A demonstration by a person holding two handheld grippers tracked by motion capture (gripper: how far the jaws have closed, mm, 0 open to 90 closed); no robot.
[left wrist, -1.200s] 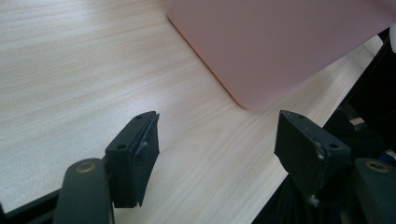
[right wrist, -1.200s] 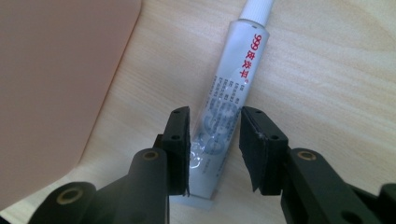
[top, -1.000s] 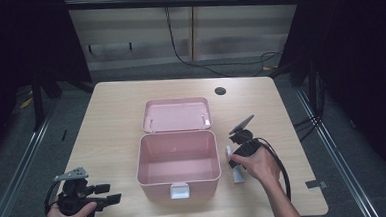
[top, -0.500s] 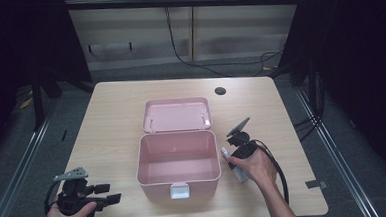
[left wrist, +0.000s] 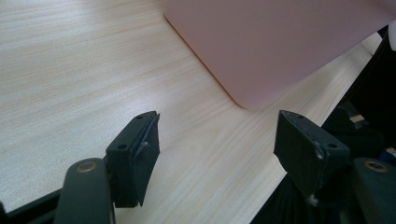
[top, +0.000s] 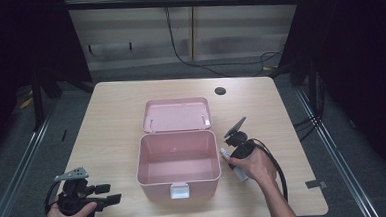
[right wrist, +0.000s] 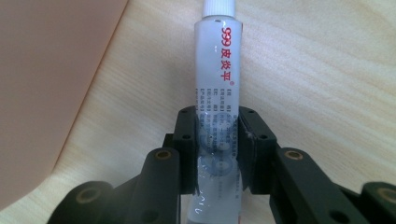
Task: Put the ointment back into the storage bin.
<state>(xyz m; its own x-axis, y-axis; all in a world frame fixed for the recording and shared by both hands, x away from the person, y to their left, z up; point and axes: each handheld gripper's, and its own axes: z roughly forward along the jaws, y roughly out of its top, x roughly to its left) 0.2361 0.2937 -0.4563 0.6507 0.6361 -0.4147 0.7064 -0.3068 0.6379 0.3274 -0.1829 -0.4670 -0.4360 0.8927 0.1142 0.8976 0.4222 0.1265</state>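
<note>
Pink plastic box (top: 177,157): open at the middle of the tabletop (top: 111,123); rounded corners, smooth walls, interior bare, white latch at the near wall.
Lid (top: 176,114): laid back flat on the far side, leaving the opening free for loading.
Right tongs (right wrist: 218,144): clenched across a white tube's (right wrist: 218,93) lower body, just right of the box.
Tube: soft, glossy, red lettering, ribbed white cap pointing away from the tongs; the mid-body grip probably limits swing.
Left tongs (left wrist: 219,144): released, holding nothing, above the near left tabletop, probably on standby.
Tabletop: pale wood grain, matt.
</note>
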